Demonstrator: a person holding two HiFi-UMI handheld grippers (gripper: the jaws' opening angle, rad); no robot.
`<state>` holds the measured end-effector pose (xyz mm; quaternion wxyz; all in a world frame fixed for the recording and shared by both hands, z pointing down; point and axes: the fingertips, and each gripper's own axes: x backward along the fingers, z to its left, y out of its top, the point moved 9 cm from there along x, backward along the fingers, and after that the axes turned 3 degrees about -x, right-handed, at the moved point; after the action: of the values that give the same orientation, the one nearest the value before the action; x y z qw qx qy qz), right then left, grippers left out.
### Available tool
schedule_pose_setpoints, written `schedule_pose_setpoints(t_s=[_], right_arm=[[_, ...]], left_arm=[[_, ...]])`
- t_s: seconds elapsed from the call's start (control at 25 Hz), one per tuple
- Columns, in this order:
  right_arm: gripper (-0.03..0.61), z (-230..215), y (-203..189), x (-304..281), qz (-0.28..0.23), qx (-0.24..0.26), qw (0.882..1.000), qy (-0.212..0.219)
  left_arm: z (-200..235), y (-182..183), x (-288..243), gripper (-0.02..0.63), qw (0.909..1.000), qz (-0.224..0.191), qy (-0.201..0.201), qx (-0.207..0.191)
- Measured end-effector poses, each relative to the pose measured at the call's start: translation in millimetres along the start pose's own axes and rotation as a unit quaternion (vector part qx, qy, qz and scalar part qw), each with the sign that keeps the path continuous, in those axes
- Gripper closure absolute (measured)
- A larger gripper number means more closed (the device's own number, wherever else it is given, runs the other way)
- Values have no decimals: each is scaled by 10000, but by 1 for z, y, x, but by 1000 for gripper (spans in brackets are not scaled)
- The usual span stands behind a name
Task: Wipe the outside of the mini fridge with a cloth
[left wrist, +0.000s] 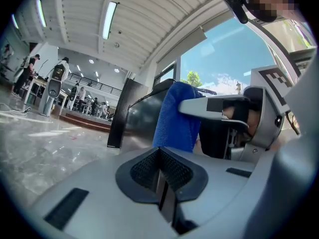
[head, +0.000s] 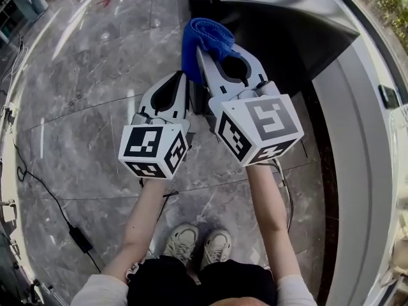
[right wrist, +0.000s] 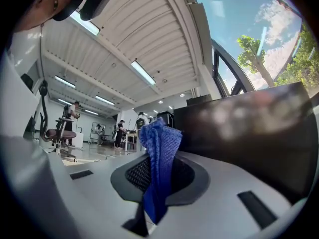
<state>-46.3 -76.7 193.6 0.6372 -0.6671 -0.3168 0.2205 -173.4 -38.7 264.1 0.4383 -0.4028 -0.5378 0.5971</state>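
Marble floor (head: 89, 75); right tool (right wrist: 155, 183) clamps blue cloth (right wrist: 160, 148) near mini fridge (head: 290, 40); left tool (left wrist: 160, 176) clenched, empty

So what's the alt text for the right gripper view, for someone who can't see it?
A blue cloth is clamped between the jaws of the right gripper, which faces the dark wall of a mini fridge. A bright hall with people lies at left.

At lower centre the left gripper (left wrist: 160, 177) is resting with jaws together, empty; above it the right gripper (left wrist: 234, 117) is holding a blue cloth (left wrist: 177, 116).
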Motion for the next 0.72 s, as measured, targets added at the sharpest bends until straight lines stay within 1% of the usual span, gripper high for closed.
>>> schedule_pose_setpoints(t_s=[0.16, 0.36, 0.52, 0.72], right_arm=[[514, -8, 1, 2, 23, 89, 9999, -90], [514, -25, 2, 13, 6, 152, 9996, -252], [514, -41, 4, 23, 7, 296, 9984, -474], [514, -70, 10, 42, -22, 316, 9952, -922]], left_arm=[[-5, -3, -6, 609, 10000, 7, -97, 22], [-21, -6, -17, 609, 9995, 46, -314, -53], [-36, -8, -26, 609, 9987, 72, -501, -100], [-47, -12, -39, 609, 9981, 102, -605, -102]])
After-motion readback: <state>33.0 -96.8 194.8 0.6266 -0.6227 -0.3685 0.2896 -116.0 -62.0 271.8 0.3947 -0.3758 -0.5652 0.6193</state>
